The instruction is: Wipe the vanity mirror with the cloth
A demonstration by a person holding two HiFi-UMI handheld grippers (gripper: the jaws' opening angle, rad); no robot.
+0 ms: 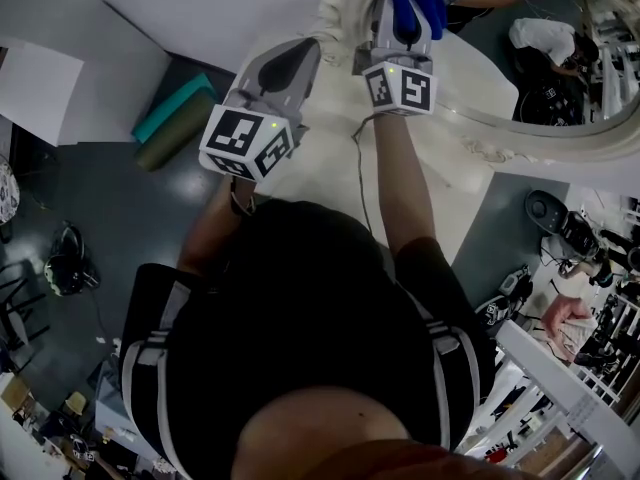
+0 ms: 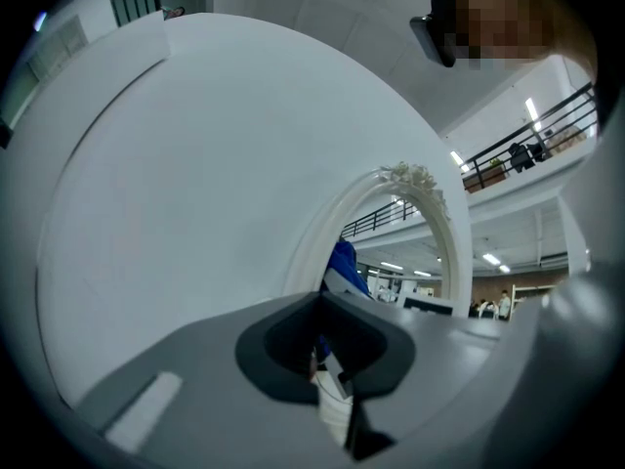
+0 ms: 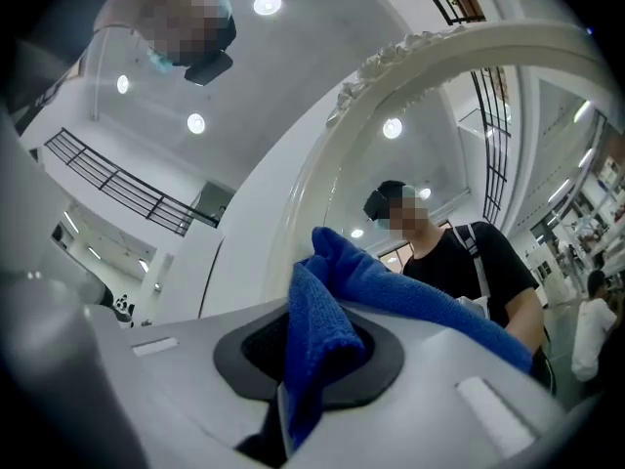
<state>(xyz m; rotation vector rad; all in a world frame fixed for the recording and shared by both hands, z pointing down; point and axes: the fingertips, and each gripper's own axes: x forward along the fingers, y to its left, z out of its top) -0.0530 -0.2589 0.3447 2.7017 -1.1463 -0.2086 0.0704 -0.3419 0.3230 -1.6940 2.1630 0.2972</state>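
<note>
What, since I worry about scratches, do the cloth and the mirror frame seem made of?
The cloth looks like soft blue microfibre or terry: fuzzy looped pile, folding limply. The mirror frame looks smooth off-white, with moulded scrollwork on top; painted resin, plaster or wood, I cannot tell which.

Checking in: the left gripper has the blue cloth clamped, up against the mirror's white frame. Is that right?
Wrong side. The right gripper has the blue cloth clamped, up against the mirror's white frame. The right gripper view shows the cloth pinched between its jaws.
</note>
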